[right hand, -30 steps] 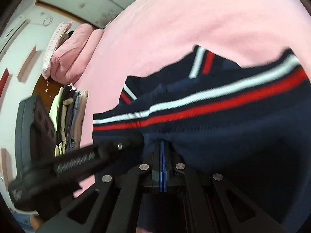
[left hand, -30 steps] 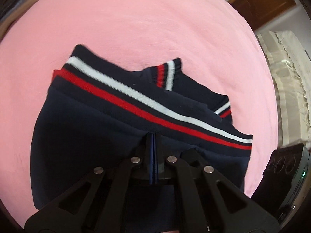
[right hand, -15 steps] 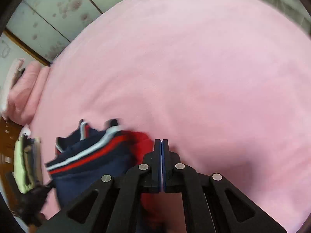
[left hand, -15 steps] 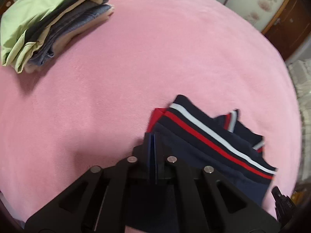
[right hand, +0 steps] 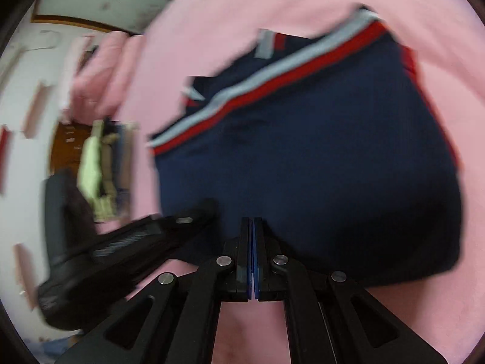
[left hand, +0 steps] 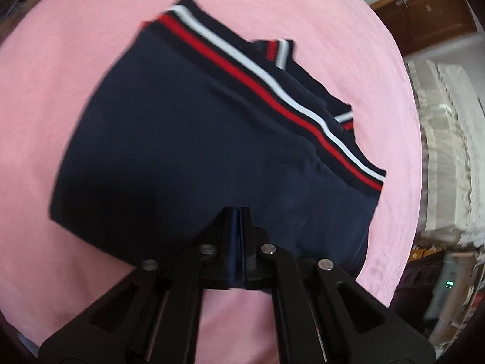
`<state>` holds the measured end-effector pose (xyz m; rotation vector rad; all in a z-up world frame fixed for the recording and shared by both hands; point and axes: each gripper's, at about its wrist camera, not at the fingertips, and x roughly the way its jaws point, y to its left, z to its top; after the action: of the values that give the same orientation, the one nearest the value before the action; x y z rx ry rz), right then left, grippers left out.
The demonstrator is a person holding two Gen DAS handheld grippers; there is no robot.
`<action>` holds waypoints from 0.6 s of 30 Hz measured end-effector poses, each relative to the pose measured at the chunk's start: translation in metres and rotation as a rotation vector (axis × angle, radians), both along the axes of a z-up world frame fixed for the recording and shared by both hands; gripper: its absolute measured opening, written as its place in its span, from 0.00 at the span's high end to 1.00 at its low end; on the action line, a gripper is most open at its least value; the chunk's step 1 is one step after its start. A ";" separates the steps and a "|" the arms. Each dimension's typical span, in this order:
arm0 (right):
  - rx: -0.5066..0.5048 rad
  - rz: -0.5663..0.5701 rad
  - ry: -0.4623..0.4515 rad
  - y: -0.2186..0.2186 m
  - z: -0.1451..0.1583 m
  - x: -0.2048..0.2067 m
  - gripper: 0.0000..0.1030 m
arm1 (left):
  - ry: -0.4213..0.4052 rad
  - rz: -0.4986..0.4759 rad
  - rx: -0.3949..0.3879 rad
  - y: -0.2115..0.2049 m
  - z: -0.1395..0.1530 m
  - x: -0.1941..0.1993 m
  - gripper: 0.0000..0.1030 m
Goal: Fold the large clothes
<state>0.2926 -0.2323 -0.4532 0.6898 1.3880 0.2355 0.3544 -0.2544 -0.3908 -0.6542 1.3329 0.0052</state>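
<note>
The navy sweater, folded and trimmed with a red and white stripe band, lay on the pink bed, its striped hem on the far side from both cameras and a striped cuff poking out beyond it.

The left claw was fully closed, its two fingers pressed flat together with no gap showing. Its tips sat over the sweater's near edge; whether a thin bit of cloth was pinched between them could not be told from this view.

The right claw was likewise closed tight, blue pads meeting, its tips at the near edge of the sweater. Again it was unclear whether any fabric was caught. In the right wrist view, which was blurred, the left claw reached in from the lower left, its tip touching the sweater's near corner, just beside the right one.

A stack of folded clothes sat well apart, at the bed's far edge.
</note>
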 end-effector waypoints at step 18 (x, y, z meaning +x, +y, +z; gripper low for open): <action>-0.082 -0.312 -0.059 -0.103 0.038 -0.027 1.00 | 0.094 0.237 0.069 0.074 -0.024 -0.072 0.99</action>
<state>0.2653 -0.3351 -0.4157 0.8134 1.2080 -0.0476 0.2826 -0.1800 -0.4144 -0.7570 1.3323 0.2751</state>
